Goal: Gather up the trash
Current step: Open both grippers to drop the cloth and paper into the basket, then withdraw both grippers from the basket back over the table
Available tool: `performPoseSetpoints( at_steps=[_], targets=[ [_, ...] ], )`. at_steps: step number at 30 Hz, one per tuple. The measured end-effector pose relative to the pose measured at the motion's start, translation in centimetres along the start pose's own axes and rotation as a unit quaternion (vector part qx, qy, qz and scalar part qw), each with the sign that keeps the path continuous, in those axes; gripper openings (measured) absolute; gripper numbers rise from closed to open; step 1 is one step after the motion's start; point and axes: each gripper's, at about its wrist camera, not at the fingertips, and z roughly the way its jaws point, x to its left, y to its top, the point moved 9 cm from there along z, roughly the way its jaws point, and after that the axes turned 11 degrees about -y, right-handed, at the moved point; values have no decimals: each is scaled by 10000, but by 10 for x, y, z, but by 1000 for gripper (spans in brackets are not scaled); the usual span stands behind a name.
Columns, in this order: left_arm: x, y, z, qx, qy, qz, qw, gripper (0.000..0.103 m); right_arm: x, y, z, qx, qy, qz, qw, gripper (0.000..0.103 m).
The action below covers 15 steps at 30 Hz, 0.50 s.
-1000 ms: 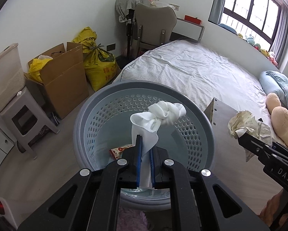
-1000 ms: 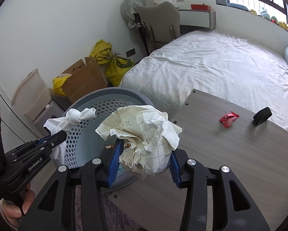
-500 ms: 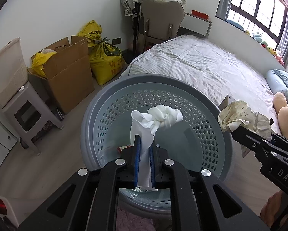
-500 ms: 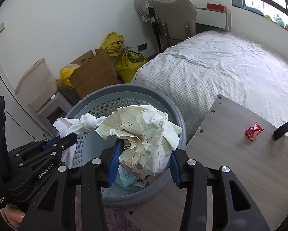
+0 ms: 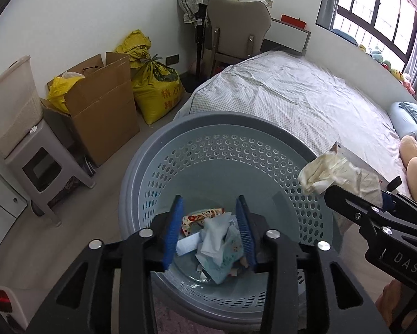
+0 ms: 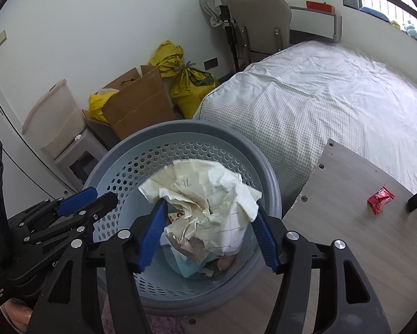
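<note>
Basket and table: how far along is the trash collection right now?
Done: the left gripper is open over the basket with nothing between its pads, its jaws having just opened; tissue and wrappers lie at the bottom. In hand: the crumpled paper sits between the right gripper jaws, which have just been opening, above the basket. Left: the red wrapper on the table.

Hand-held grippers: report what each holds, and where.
Left hand-held gripper: nothing; its jaws just opened, empty, above the basket. Right hand-held gripper: crumpled paper between jaws that just widened, at its sides; whether pinched, cannot tell.
</note>
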Motion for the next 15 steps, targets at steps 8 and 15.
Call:
performPoseSetpoints(
  at_steps=[8,15],
  targets=[
    [4,2,-5,-52,69,-46,10000,48,-2,0,-5,-71,-50,24,10000,70],
    [3,1,-14,-125,124,-60,9998,53,1,0,-12,-107,3,19,9999,71]
  ],
)
